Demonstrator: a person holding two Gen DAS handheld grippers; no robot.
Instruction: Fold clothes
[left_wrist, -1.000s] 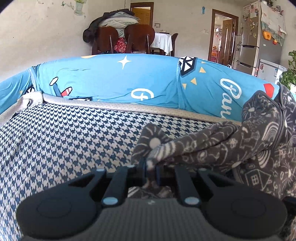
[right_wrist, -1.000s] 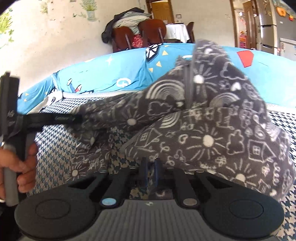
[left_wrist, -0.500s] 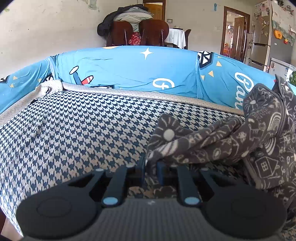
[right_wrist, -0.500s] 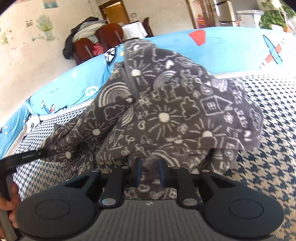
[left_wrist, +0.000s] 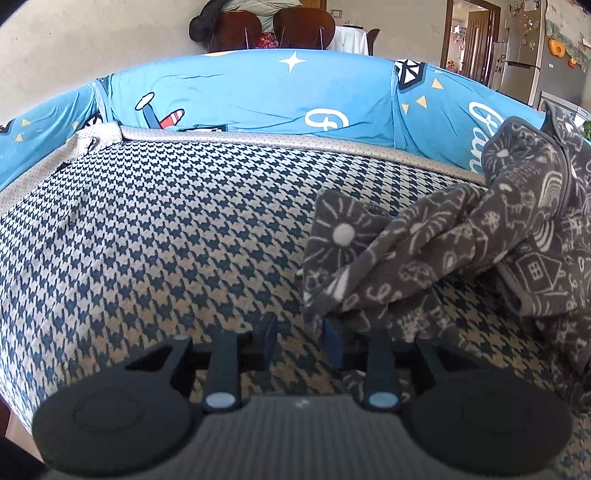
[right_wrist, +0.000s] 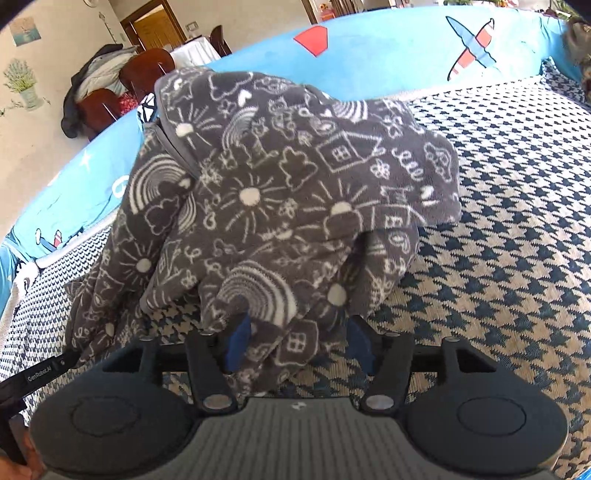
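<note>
On houndstooth cover (left_wrist: 155, 236), grey garment (right_wrist: 280, 192) heaped — left gripper (left_wrist: 300, 338), right gripper (right_wrist: 297, 345) both parted

My left gripper (left_wrist: 300, 334) hangs low with its jaws parted; my right gripper (right_wrist: 297, 345) is spread wide too.

White lettering reading "GenRobot.AI" runs along the black arm of the left gripper (right_wrist: 40, 376), seen at the lower left edge of the right wrist view; it is small but legible. On the blue bumper (left_wrist: 258, 96) around the houndstooth surface, white cursive script shows in the left wrist view; a looped initial like a "G" or "F" stands near the middle, and further right the start of a word, perhaps "Bar" or "Far", is cut off by the grey patterned garment (left_wrist: 517, 221), so neither can be read with certainty.
</note>
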